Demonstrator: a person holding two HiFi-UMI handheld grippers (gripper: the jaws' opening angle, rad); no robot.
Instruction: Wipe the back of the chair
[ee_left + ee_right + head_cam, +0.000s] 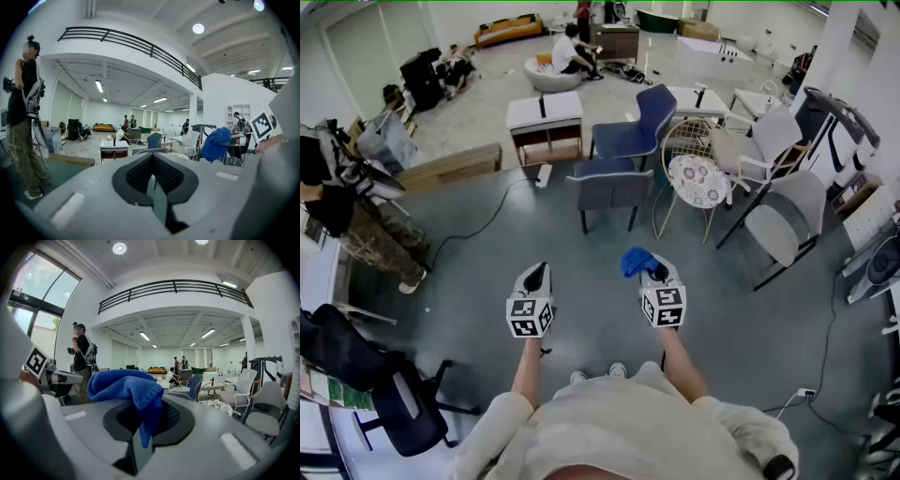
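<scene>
A blue cloth (pixel 635 261) hangs bunched from my right gripper (pixel 653 272), which is shut on it. In the right gripper view the cloth (pixel 127 388) drapes over the closed jaws of that gripper (pixel 144 430). My left gripper (pixel 535 277) is level with it on the left, shut with nothing in it; in its own view the gripper (pixel 153 183) has its jaws together. Ahead on the floor stands a grey chair (pixel 612 186) with its back toward me, well beyond both grippers. The cloth (pixel 215 144) also shows at the right of the left gripper view.
Behind the grey chair are a blue chair (pixel 643 120), a wire chair with a patterned cushion (pixel 696 179) and light grey chairs (pixel 787 217). A small white table (pixel 546 124) stands further back. A person (pixel 352 220) stands at the left, near a black office chair (pixel 389 394). A cable (pixel 483 225) runs across the floor.
</scene>
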